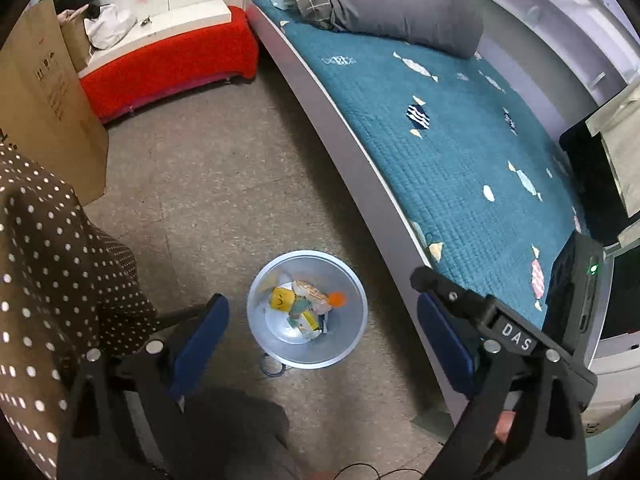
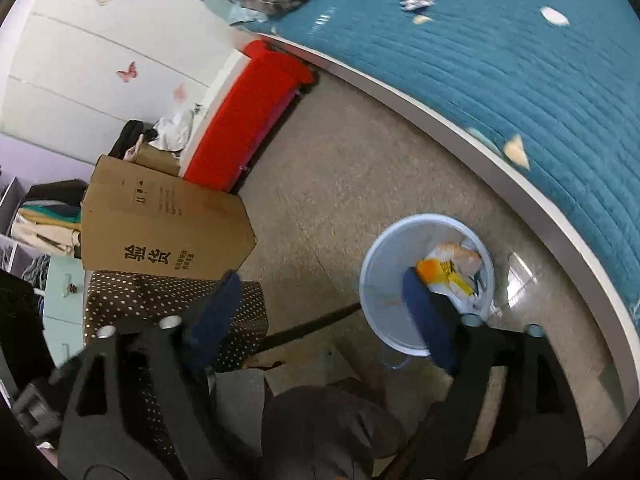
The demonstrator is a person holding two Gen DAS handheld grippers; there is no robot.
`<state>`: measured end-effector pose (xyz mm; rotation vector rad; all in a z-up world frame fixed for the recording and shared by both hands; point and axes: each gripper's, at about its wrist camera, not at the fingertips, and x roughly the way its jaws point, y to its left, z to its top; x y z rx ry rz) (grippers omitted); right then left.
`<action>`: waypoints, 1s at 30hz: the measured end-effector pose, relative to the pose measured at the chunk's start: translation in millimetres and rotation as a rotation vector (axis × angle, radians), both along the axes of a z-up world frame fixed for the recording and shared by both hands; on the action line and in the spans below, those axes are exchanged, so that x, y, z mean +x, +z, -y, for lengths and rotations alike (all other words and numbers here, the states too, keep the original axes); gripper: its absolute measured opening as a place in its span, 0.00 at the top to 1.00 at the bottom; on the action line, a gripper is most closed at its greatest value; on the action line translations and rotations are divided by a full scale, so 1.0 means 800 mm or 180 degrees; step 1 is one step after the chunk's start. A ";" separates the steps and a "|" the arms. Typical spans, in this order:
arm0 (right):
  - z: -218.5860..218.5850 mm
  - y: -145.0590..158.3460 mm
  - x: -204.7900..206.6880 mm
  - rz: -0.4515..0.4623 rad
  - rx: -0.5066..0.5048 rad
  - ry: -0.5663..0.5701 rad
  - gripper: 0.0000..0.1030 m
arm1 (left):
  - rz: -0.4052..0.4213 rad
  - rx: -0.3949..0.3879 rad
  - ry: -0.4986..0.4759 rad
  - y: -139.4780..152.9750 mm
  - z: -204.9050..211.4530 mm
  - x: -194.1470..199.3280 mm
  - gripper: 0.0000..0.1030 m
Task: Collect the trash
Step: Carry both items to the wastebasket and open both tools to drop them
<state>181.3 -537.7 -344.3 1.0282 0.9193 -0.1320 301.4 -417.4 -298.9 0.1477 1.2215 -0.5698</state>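
A pale blue waste bin (image 1: 340, 354) stands on the floor beside the bed and holds several pieces of trash (image 1: 306, 304), among them a yellow wrapper and an orange piece. My left gripper (image 1: 322, 312) is open and empty, held above the bin with the bin between its blue pads (image 1: 200, 346). In the right wrist view the bin (image 2: 380, 292) sits right of centre with the trash (image 2: 452, 268) inside. My right gripper (image 2: 320, 304) is open and empty above the floor, its right pad over the bin's rim.
A bed with a teal quilt (image 1: 448, 140) and a grey pillow (image 1: 400, 4) runs along the right. A red bench (image 1: 168, 64), a cardboard box (image 2: 160, 224) and a brown polka-dot cloth (image 1: 60, 260) stand on the left. A blue tape ring (image 1: 272, 366) lies by the bin.
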 end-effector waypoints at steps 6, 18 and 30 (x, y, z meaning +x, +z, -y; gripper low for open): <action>0.002 0.012 -0.020 -0.0028 -0.0127 -0.0054 0.06 | 0.0208 -0.0015 -0.0054 0.024 -0.009 -0.021 0.09; -0.027 0.116 -0.046 0.0321 -0.0530 -0.0097 0.06 | 0.0754 -0.0284 -0.0099 0.113 -0.058 -0.071 0.08; -0.101 0.216 -0.034 0.0701 -0.0914 0.0164 0.06 | 0.1123 -0.0432 0.0030 0.174 -0.144 -0.092 0.07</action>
